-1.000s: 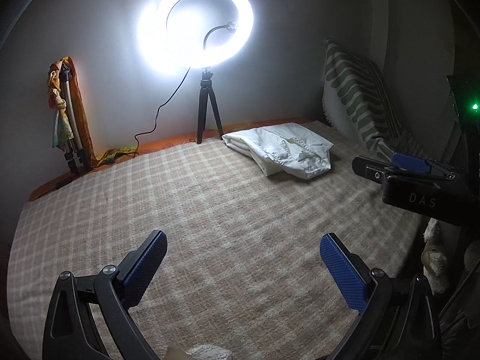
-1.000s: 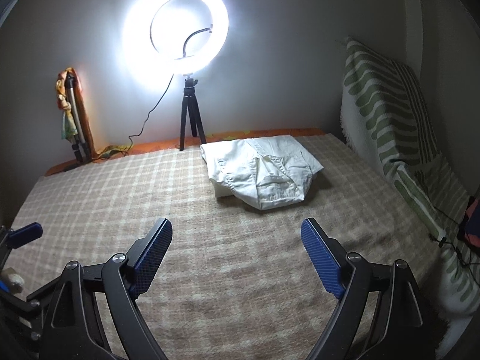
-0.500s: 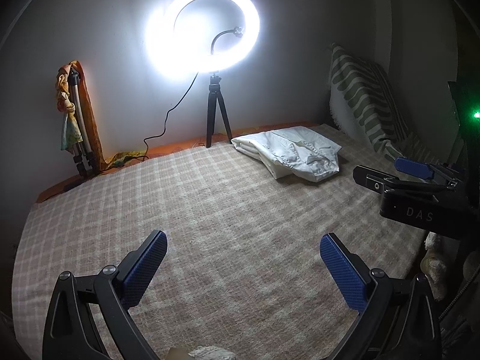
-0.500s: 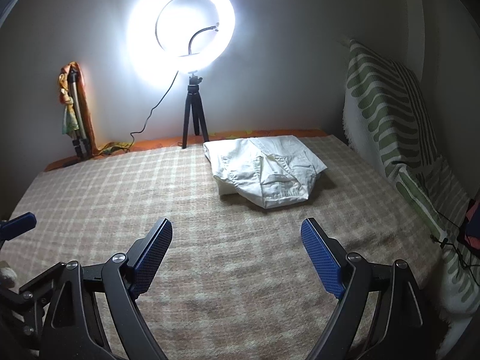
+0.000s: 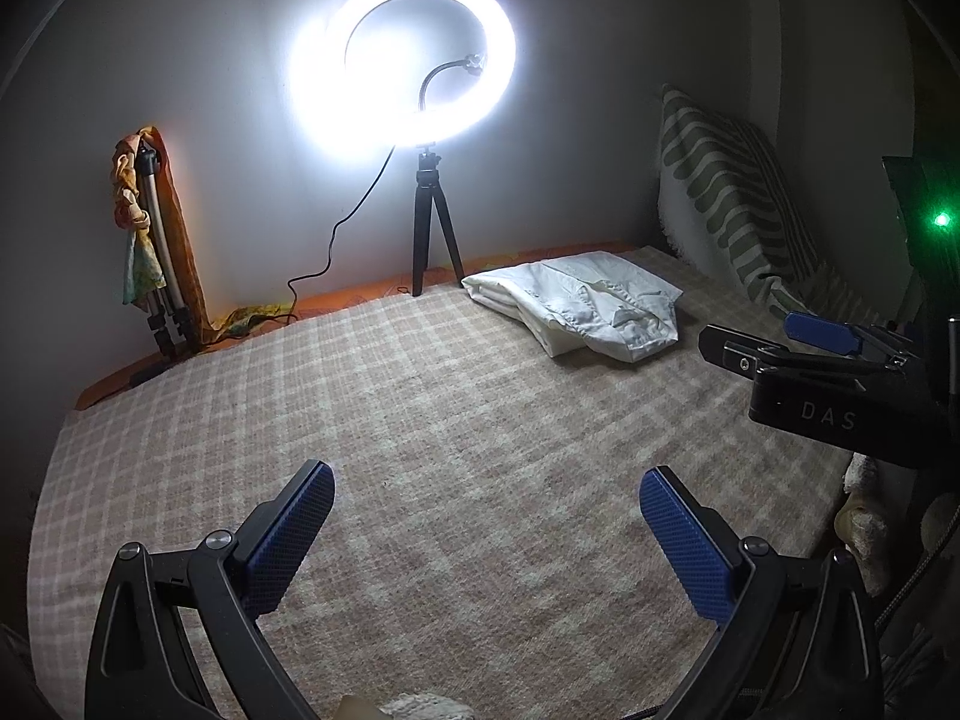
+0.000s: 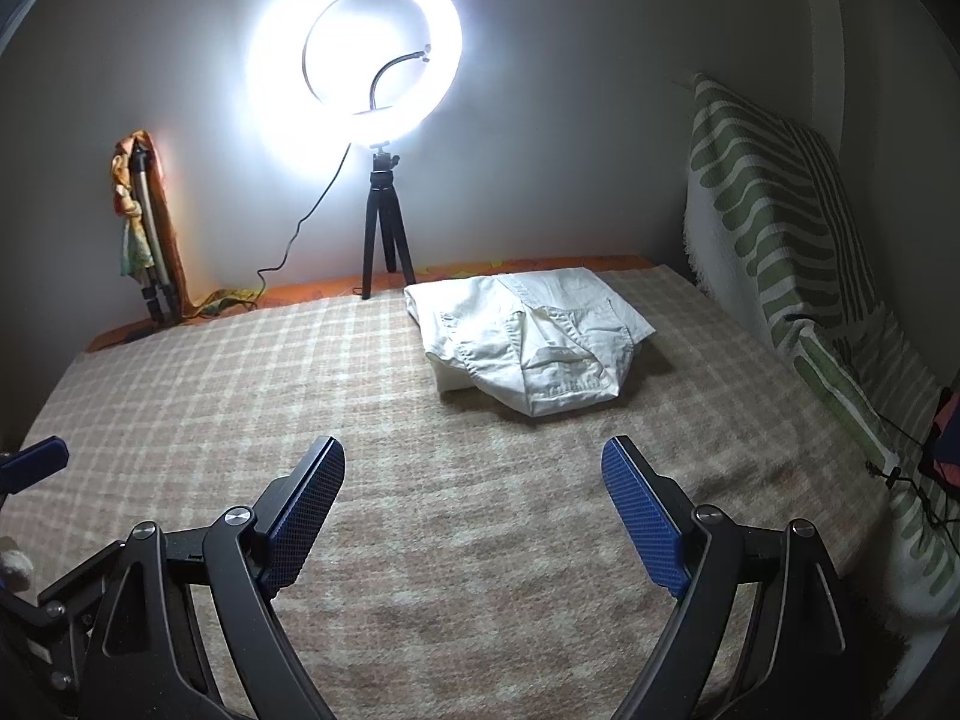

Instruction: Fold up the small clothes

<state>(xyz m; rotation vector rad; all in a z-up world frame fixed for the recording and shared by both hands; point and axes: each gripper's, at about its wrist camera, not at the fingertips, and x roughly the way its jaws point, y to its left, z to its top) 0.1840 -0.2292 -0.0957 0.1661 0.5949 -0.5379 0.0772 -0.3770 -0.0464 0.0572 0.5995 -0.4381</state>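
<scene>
A folded white garment (image 5: 579, 304) lies on the checked beige blanket (image 5: 390, 420) at the far right, close to the wall; it also shows in the right wrist view (image 6: 534, 339). My left gripper (image 5: 486, 495) is open and empty, held above the near part of the blanket, far from the garment. My right gripper (image 6: 474, 468) is open and empty, nearer the garment but apart from it. The right gripper also shows at the right edge of the left wrist view (image 5: 780, 342).
A lit ring light on a black tripod (image 5: 429, 228) stands at the back wall with its cable trailing left. A folded tripod with cloth (image 5: 150, 252) leans at the back left. A green-striped cushion (image 6: 774, 210) lines the right side.
Both grippers have drawn back and tilted up a little, so the garment sits slightly farther away. Both stay open. The garment has not moved.
</scene>
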